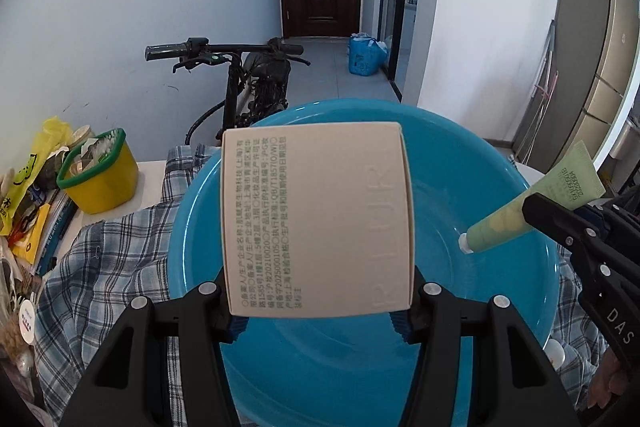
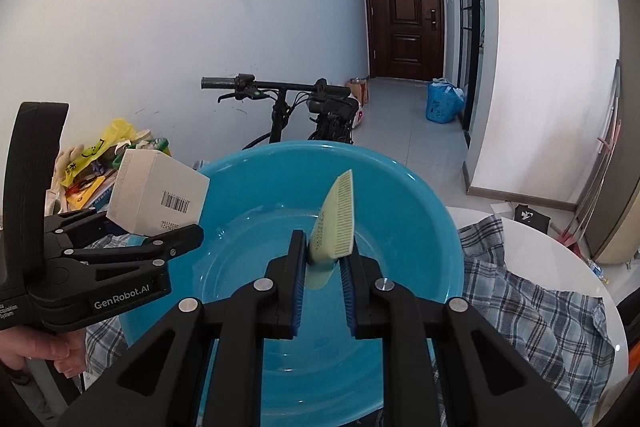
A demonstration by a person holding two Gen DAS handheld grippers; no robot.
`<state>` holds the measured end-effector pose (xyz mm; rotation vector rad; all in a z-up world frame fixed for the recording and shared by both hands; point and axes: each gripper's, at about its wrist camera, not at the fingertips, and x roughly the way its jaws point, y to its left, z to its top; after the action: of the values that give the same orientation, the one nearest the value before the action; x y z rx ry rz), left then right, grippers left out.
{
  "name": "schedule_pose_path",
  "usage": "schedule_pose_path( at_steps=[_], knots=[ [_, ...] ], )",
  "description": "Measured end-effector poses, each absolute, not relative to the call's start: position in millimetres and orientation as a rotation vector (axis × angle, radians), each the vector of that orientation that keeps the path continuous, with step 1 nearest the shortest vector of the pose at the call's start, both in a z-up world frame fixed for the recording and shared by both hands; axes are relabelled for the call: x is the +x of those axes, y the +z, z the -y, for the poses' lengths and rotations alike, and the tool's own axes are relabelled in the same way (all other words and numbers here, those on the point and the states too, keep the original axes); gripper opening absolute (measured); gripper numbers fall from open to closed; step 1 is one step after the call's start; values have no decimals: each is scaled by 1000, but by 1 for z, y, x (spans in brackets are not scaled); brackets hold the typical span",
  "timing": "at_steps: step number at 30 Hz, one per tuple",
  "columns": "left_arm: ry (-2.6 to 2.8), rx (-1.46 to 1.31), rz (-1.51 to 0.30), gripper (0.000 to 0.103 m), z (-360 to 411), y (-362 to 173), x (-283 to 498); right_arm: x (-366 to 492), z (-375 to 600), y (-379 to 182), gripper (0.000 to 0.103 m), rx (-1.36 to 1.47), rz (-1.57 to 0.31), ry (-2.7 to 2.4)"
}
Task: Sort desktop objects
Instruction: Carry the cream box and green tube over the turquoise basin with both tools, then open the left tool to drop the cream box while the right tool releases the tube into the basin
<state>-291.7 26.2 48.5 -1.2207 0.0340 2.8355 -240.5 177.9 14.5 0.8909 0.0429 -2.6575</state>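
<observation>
— So, what does each gripper hold?

— Left gripper [image 1: 320, 301] clamps a box [image 1: 316, 219] by its near end: pale cream card, matte, square-edged. One face carries small grey Chinese print, the side has raised letters too faint to read in full. From the right wrist view a barcode shows on another face of the box [image 2: 158, 197]. Right gripper [image 2: 323, 279] pinches a tube [image 2: 334, 227], soft pale green plastic with a flat crimped, ribbed tail pointing up and away. In the left view the tube [image 1: 532, 203] has a small white cap at its low end and dark green print, too small to read.

— Where are they?

— Both hang over a basin [image 1: 460, 155], round, glossy turquoise plastic, its inside bare. Box to the left, tube to the right, well apart.

— And the grippers themselves?

— Black plastic arms with silver rivets and blue ribbed pads. The left one reads "GenRobot.AI" on its side; a hand [image 2: 44, 349] grips its handle at the near left.

— Around the basin?

— A blue-and-white checked cloth [image 2: 540, 311], crumpled, lies under it on a white table [image 2: 560, 255]. Far left, a yellow tub [image 1: 102, 179] with a green rim, and books. Behind, a black bike [image 2: 280, 91] and a dark brown door [image 2: 404, 15].
</observation>
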Motion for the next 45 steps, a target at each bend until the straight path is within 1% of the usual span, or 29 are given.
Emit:
schedule_pose_path(
  at_steps=[6,10,14,28,33,39,42,45],
  knots=[
    [2778,-1317,-47,58,-27,30,-302,-250,-180,3,15,941,-36,-2658],
    [2724,-1392,-116,58,-34,17,-308,-253,-179,0,15,963,-46,-2644],
    [2692,-1446,-134,58,-39,5,-312,-253,-173,-3,15,978,-66,-2621],
    [2700,-1480,-96,58,-32,-2,-316,-254,-170,-6,15,994,-94,-2618],
    [2712,-1495,-82,58,-30,-4,-319,-256,-167,-11,15,1004,-151,-2646],
    [2701,-1517,-64,58,-29,-5,-321,-260,-167,-16,15,1029,-144,-2638],
    [2701,-1519,-48,61,-27,-5,-321,-259,-167,-15,15,1028,-145,-2634],
    [2725,-1496,-61,76,-28,-2,-320,-259,-167,-15,15,1028,-145,-2634]
  ],
)
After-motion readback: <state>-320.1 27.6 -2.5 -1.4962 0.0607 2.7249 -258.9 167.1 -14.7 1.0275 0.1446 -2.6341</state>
